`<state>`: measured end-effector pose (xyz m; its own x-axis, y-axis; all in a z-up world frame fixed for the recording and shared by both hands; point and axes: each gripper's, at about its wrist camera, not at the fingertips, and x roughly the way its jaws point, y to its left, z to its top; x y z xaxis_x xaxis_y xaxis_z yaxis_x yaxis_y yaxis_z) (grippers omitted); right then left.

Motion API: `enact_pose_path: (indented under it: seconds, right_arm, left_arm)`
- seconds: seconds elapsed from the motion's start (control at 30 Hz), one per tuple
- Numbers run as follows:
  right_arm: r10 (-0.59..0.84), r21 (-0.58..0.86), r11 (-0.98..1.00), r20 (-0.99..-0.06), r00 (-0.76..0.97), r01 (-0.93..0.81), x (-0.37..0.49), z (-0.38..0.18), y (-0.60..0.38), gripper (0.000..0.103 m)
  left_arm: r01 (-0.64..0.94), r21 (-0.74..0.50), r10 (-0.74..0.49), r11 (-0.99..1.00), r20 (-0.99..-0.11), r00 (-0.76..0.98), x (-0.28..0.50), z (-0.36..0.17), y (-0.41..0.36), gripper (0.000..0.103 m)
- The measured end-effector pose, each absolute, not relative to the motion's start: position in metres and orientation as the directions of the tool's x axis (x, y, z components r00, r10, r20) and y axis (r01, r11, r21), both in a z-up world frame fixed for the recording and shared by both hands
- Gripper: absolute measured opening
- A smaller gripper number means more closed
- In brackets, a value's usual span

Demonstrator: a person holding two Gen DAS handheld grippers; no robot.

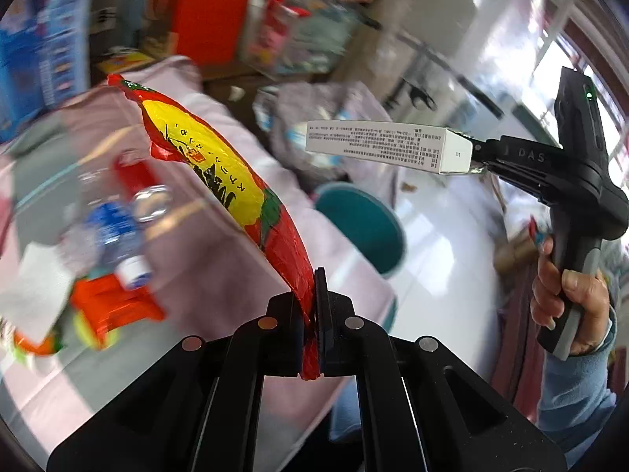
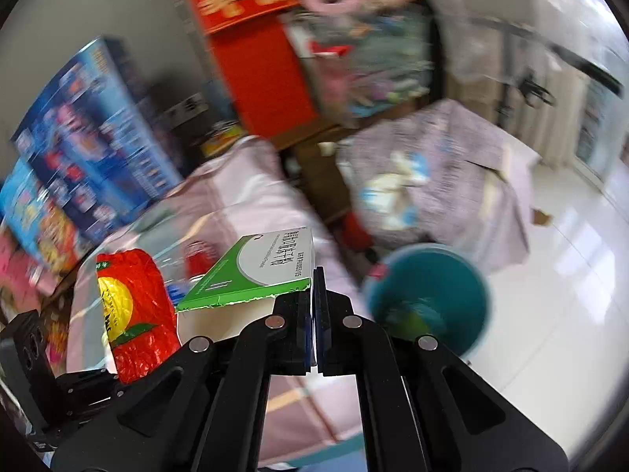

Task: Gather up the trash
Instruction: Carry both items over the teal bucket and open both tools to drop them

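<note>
Teal bin [image 2: 428, 299] is sitting just ahead-right of my right gripper [image 2: 314, 299], clamping the green-white box [image 2: 259, 271]; my left gripper [image 1: 310, 303], farther off, is pinching the red wrapper [image 1: 220, 173].

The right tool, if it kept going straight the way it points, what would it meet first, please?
Probably the teal bin, just right of the right tool, which is shut on the box. Depth is unclear, so it might pass the rim toward the covered pile.

We find our left gripper [image 1: 309, 310] clamped on a red snack wrapper [image 1: 220, 181] and our right gripper [image 2: 313, 314], gripped by our right hand [image 1: 570, 306], closed on a torn carton [image 2: 255, 271].
</note>
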<state>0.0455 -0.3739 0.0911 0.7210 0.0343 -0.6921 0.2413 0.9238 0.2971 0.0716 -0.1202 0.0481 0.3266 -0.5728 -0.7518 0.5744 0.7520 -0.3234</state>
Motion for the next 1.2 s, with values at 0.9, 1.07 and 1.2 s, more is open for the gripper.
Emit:
enact_pose_path:
  seconds: [0.9, 1.07, 1.2]
  right_arm:
    - [0.001, 0.321, 0.754, -0.873, 0.488, 0.573, 0.083, -0.083, -0.536, 0.01]
    - [0.01, 0.31, 0.764, -0.883, 0.47, 0.566, 0.089, -0.092, -0.534, 0.045]
    - [-0.006, 0.289, 0.776, -0.886, 0.464, 0.561, 0.087, -0.088, -0.536, 0.053]
  left_arm:
    - [0.698, -0.32, -0.492, 0.64, -0.869, 0.052, 0.142, -0.043, -0.318, 0.005]
    - [0.697, -0.33, -0.479, 0.637, -0.878, 0.022, 0.146, -0.056, -0.328, 0.005]
    - [0.691, -0.338, -0.479, 0.639, -0.878, 0.012, 0.147, -0.059, -0.33, 0.005]
